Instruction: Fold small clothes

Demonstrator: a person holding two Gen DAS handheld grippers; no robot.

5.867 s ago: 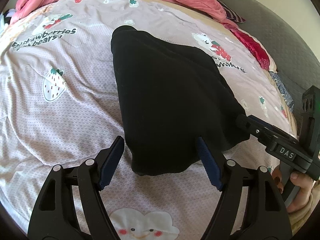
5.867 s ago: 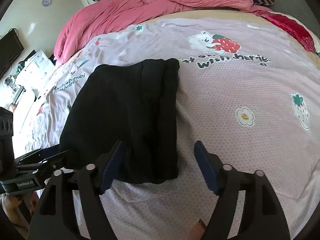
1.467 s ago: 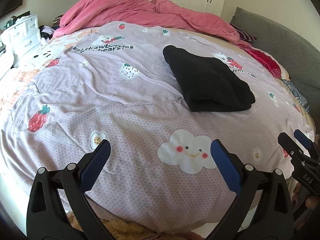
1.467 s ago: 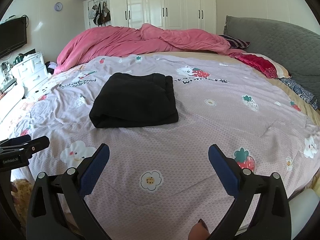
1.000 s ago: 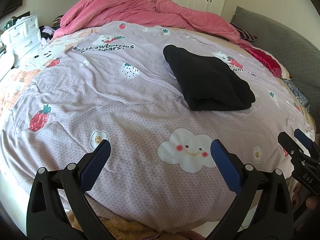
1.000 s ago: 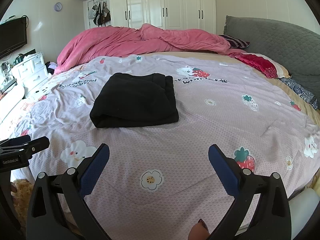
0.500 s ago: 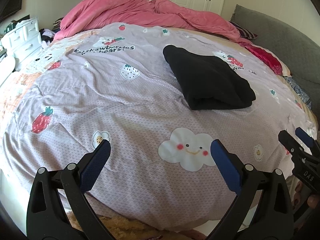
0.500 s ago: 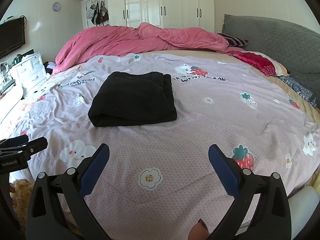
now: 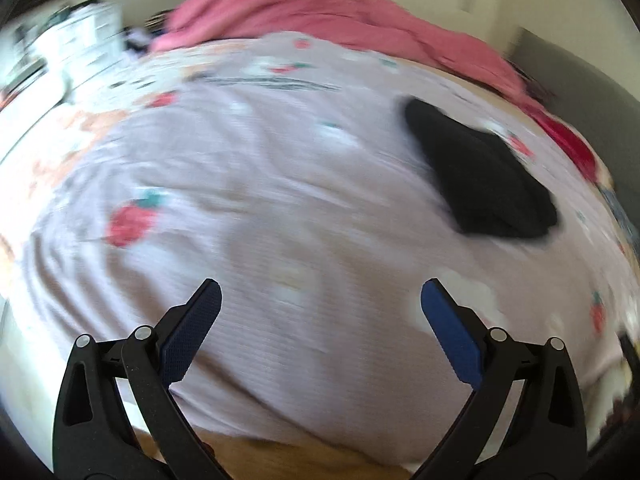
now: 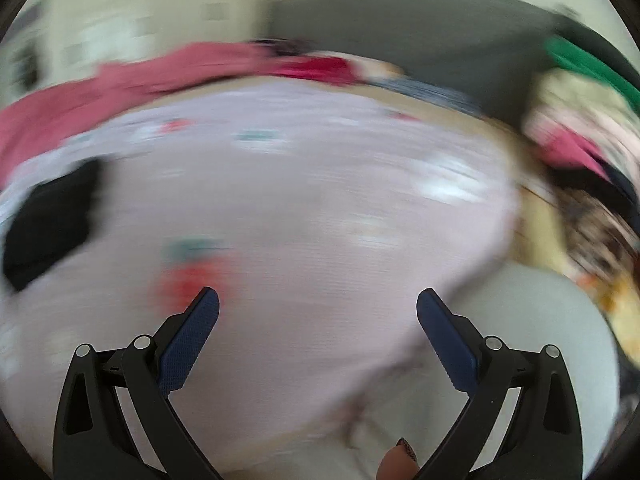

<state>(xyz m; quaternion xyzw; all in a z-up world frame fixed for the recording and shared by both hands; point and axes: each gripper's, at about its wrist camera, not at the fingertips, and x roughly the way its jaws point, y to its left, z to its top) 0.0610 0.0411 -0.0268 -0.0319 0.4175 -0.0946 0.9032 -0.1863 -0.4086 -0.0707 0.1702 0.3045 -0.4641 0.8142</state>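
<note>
A folded black garment [image 9: 480, 176] lies on the lilac printed bedsheet [image 9: 280, 184], to the right of centre in the left wrist view. In the right wrist view the same black garment [image 10: 52, 220] sits at the far left edge. Both current views are smeared by motion. My left gripper [image 9: 320, 300] stands open over the near part of the bed, far from the garment, with nothing between its fingers. My right gripper [image 10: 318, 300] is open too, empty, and points at the bed's right side.
A pink duvet [image 9: 328, 12] is bunched along the far side of the bed. A grey headboard [image 10: 400, 28] runs behind. A heap of mixed clothes [image 10: 588, 152] lies at the right, with a pale rounded surface [image 10: 540, 328] beside the bed's corner.
Both grippers swung quickly: the left view shifted left and the right view turned right, so the black garment slid toward each frame's edge. The clothes heap came into view. Both grippers stay open.
</note>
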